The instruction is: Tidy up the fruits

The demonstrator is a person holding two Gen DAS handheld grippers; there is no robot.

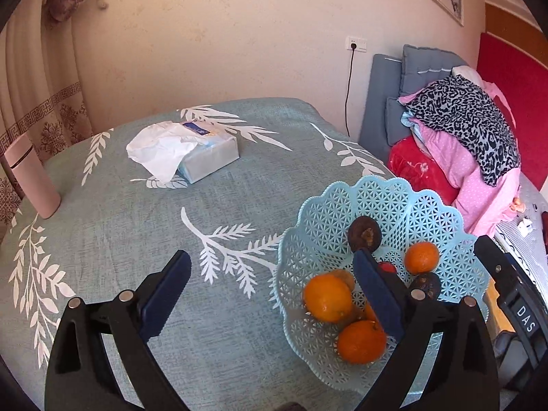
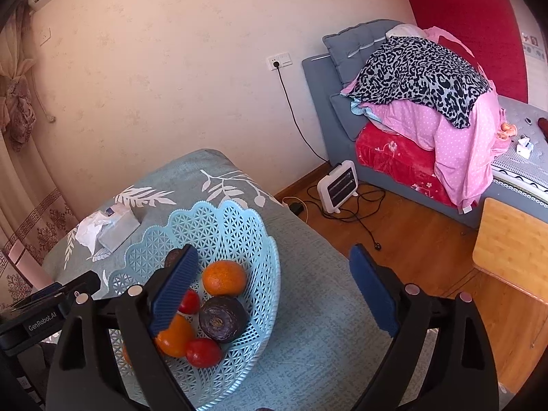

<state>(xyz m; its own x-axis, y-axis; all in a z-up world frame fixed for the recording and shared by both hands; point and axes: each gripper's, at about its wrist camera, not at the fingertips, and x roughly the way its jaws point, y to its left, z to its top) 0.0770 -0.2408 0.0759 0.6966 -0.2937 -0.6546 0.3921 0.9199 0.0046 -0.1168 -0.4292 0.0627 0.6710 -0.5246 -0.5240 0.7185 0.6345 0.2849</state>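
Observation:
A light blue lattice basket (image 1: pixel 376 202) stands on the teal leaf-print tablecloth (image 1: pixel 171 226). It holds three oranges (image 1: pixel 328 298), two dark brown round fruits (image 1: pixel 364 233) and small red fruits (image 2: pixel 203 352). My left gripper (image 1: pixel 270 257) is open and empty, with one finger over the cloth and the other above the basket's fruit. My right gripper (image 2: pixel 274 250) is open and empty too. Its left finger hangs over the basket (image 2: pixel 219 212) near an orange (image 2: pixel 224 277) and a dark purple fruit (image 2: pixel 222 318), and its right finger is past the rim.
A tissue pack (image 1: pixel 191 150) lies farther back on the table and a pink bottle (image 1: pixel 32 178) stands at its left edge. Right of the table are a bed with piled bedding (image 2: pixel 428 109), a small white heater (image 2: pixel 337 185) with cables on the wooden floor, and a wooden top (image 2: pixel 513 243).

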